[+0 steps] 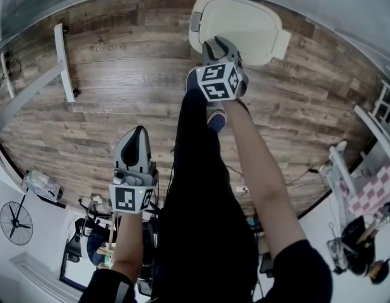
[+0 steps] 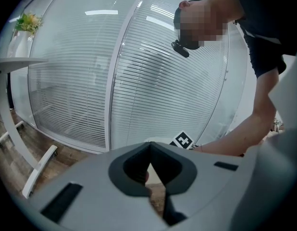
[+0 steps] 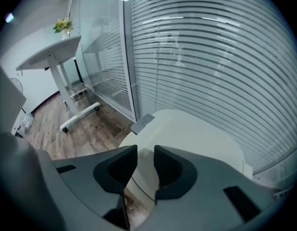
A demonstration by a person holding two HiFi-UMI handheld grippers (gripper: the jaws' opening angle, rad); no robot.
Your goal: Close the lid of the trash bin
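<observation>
Closing step looks nearly done, lid (image 1: 245, 17) flat under right gripper (image 1: 220, 43), jaws narrowly apart, left gripper (image 1: 139, 131) closed on nothing, with a seating press due next.

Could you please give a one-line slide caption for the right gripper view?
Right gripper, jaws slightly apart, over the white trash bin, which looks closed, beside a glass wall with blinds.

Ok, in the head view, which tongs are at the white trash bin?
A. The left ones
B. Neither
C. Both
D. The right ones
D: the right tongs reach over the near edge of the trash bin, while the left tongs hang off to the side, above the wooden floor.
</observation>
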